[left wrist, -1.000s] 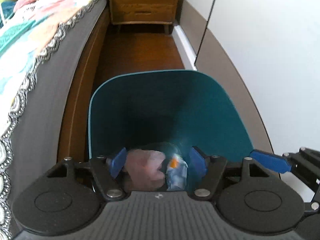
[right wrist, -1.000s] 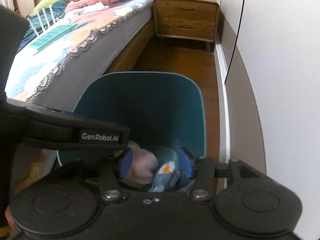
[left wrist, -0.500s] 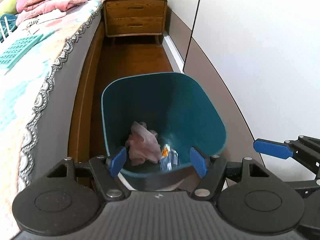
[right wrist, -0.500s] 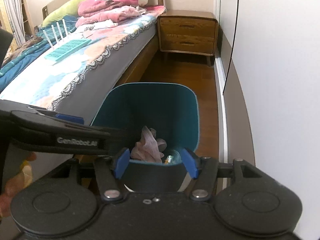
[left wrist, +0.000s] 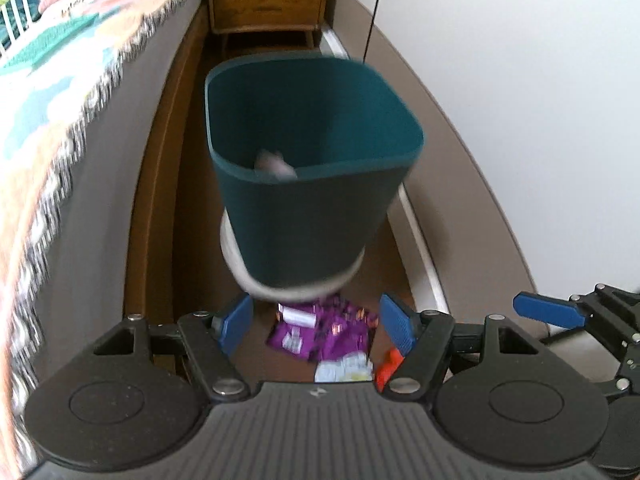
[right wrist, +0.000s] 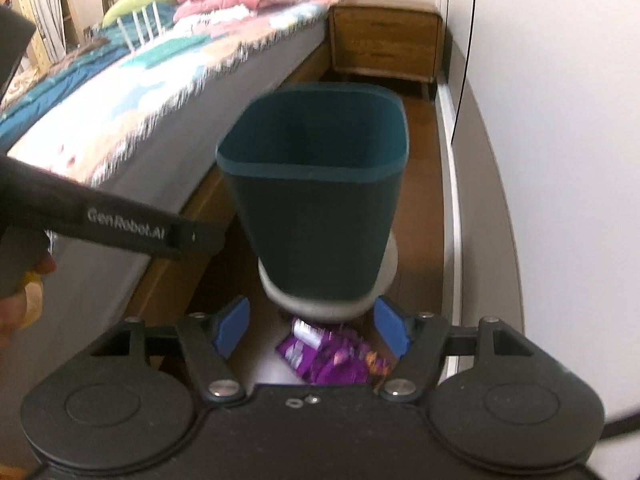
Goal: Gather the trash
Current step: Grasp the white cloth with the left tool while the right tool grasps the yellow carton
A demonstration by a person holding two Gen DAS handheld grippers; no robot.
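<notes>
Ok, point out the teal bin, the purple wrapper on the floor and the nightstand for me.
teal bin [left wrist: 308, 216]: left wrist view, on its near outer wall.
purple wrapper [right wrist: 332, 360]: right wrist view, on the middle of the crumpled foil.
nightstand [right wrist: 384, 44]: right wrist view, on its drawer front.

Bin [left wrist: 312, 184] contents mostly hidden; orange scrap [left wrist: 390, 366] blurred, perhaps wrapper.

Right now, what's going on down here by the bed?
A person is tidying up trash with a two-finger tool in each hand. The left tool and right tool are both open and empty; the right one's jaws have just been opening. Between them on the floor lies a purple wrapper, in front of a teal bin that already holds a crumpled tissue.
</notes>
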